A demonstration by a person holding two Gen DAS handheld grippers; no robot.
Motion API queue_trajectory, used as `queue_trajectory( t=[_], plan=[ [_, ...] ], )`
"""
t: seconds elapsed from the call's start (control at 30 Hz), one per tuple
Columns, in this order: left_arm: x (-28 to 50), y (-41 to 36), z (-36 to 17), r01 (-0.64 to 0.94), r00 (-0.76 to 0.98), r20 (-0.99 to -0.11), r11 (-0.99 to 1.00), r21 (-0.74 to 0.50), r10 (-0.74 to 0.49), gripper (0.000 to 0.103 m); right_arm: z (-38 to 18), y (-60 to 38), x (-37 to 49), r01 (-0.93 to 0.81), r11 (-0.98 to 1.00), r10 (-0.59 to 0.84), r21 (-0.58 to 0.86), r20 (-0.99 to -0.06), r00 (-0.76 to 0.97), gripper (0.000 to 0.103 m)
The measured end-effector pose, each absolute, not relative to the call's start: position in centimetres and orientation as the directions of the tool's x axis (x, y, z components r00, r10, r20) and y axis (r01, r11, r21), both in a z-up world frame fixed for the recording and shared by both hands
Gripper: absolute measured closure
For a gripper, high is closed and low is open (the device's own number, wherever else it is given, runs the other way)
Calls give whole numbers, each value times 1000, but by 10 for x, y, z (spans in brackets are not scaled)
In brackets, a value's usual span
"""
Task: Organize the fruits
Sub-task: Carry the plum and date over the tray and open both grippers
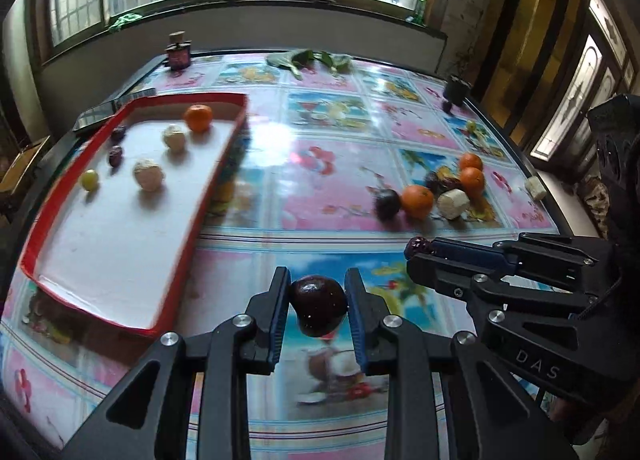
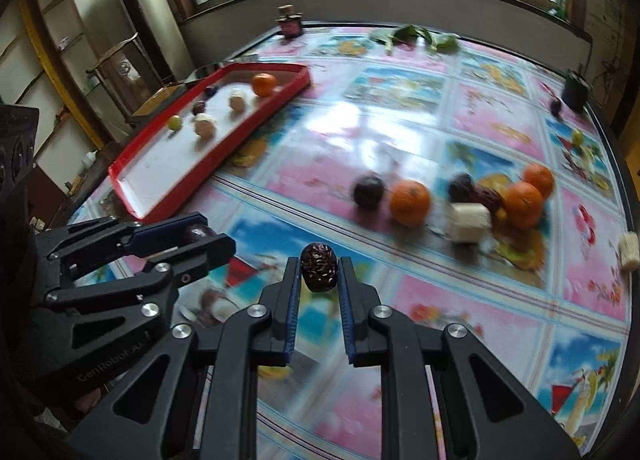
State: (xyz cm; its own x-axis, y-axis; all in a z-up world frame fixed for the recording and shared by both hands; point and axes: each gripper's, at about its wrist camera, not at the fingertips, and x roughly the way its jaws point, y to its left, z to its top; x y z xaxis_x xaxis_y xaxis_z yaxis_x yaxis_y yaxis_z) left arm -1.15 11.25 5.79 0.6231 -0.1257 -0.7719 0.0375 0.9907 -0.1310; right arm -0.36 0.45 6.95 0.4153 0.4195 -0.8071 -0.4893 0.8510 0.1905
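The left gripper [image 1: 318, 306] was clenched on a dark plum [image 1: 318, 306], the right gripper [image 2: 319, 268] on a wrinkled date [image 2: 319, 268]; both fruits hung clear of the table [image 1: 360, 164], likely bound for the tray [image 1: 216, 176]. Lettering on the gripper bodies read "DAS" and "GenRobot.AI". Mid-table on the right lay loose fruit: oranges [image 1: 417, 201], another plum [image 1: 387, 204], white chunks [image 1: 453, 204]. Far left, the red-rimmed tray already held an orange, pale balls and small dark fruits.

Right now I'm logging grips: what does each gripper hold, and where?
Left gripper: dark plum, clamped across its sides. Right gripper: wrinkled date, pinched at the fingertips.
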Motion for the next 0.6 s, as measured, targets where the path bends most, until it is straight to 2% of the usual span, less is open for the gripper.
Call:
queue_trajectory(
  t=[0.6],
  plan=[
    [36, 290, 54, -244, 604, -792, 967, -72, 94, 75, 74, 187, 55, -610, 761, 506, 220, -790, 346, 83]
  ],
)
